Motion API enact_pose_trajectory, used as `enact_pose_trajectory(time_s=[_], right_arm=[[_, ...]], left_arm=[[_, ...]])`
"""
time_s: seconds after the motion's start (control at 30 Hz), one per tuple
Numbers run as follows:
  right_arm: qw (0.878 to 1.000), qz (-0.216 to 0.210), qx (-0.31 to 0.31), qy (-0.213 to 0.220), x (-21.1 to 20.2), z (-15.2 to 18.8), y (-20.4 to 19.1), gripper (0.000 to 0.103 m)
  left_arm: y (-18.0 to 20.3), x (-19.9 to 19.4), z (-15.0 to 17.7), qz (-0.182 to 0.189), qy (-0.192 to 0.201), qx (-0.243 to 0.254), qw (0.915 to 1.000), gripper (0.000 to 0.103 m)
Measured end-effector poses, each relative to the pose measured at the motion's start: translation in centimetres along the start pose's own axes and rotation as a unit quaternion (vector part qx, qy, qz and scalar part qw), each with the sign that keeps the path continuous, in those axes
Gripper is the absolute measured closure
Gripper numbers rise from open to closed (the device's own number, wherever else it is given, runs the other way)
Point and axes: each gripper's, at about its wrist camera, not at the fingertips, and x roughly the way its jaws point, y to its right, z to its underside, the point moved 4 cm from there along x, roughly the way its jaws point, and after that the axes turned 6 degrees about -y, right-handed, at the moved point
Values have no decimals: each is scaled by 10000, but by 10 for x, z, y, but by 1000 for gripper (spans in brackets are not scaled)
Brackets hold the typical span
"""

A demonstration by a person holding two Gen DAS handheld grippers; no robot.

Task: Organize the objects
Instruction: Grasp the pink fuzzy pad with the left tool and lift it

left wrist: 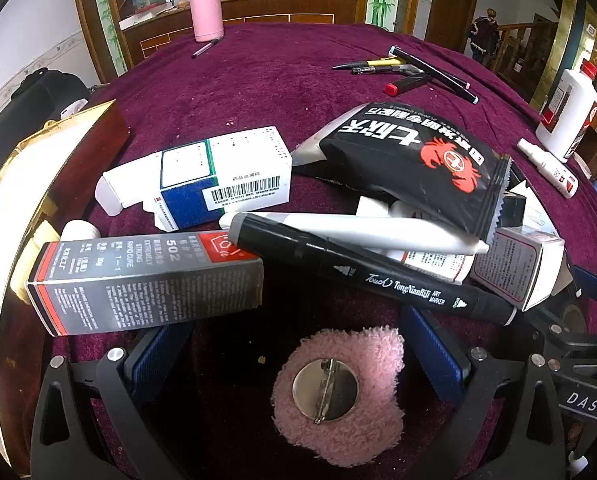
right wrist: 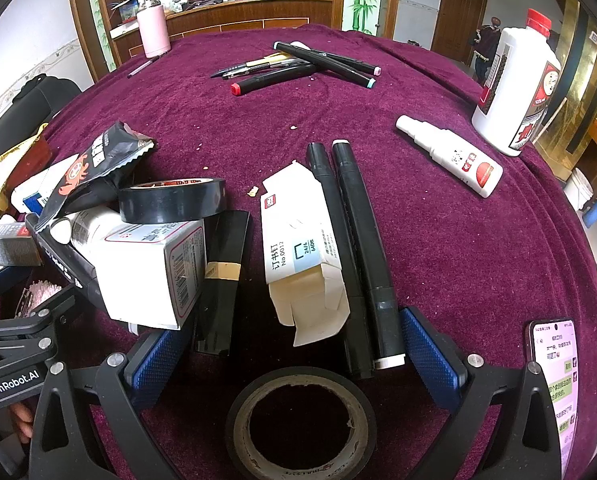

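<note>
My left gripper (left wrist: 294,356) is open, with a pink fluffy brooch (left wrist: 338,396) lying between its blue pads, pin side up. Just ahead lies a pile: a grey 502 glue box (left wrist: 146,284), a black art marker (left wrist: 374,276), a white tube (left wrist: 358,232), a black snack bag (left wrist: 414,160) and a white-blue medicine box (left wrist: 202,176). My right gripper (right wrist: 294,356) is open over a roll of black tape (right wrist: 302,424). Ahead of it lie a staple box (right wrist: 298,248) and two black markers (right wrist: 358,248).
A second tape roll (right wrist: 170,200) sits on a white box (right wrist: 154,272) at left. A white spray bottle (right wrist: 450,156) and a big white bottle (right wrist: 514,88) stand right. Pens (right wrist: 298,64) and a pink flask (right wrist: 154,28) lie far back. A phone (right wrist: 554,384) lies near right.
</note>
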Motion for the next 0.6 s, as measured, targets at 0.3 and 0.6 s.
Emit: enact_pose_trajectory(time_s=[0.3, 0.6], right_arm=[[10000, -8, 20, -9, 3, 1, 0, 0], [9972, -58, 138, 733, -48, 26, 10, 0]], left_arm=[[-5, 2, -1, 52, -83, 51, 9999, 5], [-51, -78, 37, 455, 447, 362, 9973, 10]])
